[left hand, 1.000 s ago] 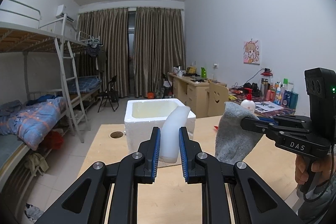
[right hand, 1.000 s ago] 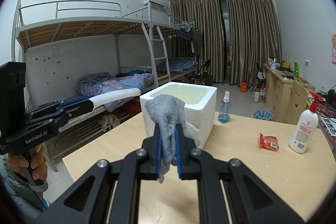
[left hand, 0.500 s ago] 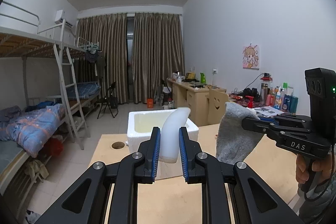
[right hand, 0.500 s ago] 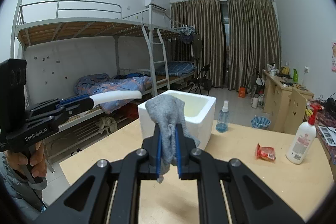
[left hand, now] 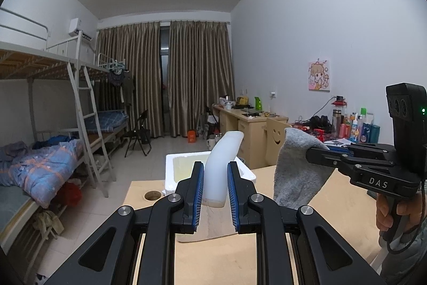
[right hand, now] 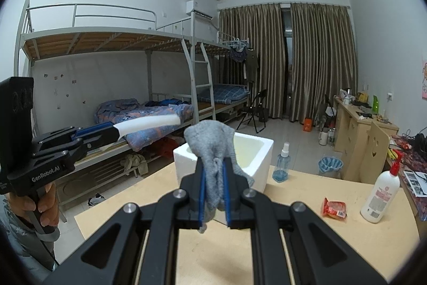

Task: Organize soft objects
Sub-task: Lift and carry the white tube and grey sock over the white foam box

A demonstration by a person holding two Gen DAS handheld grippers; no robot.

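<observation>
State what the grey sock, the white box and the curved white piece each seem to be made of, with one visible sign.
Grey sock: knitted fabric, fuzzy and matt; it droops in folds. White box: likely foam, with thick, dull, grainy walls. Curved white piece: perhaps soft plastic or rubber; smooth, slightly translucent, bent.
</observation>
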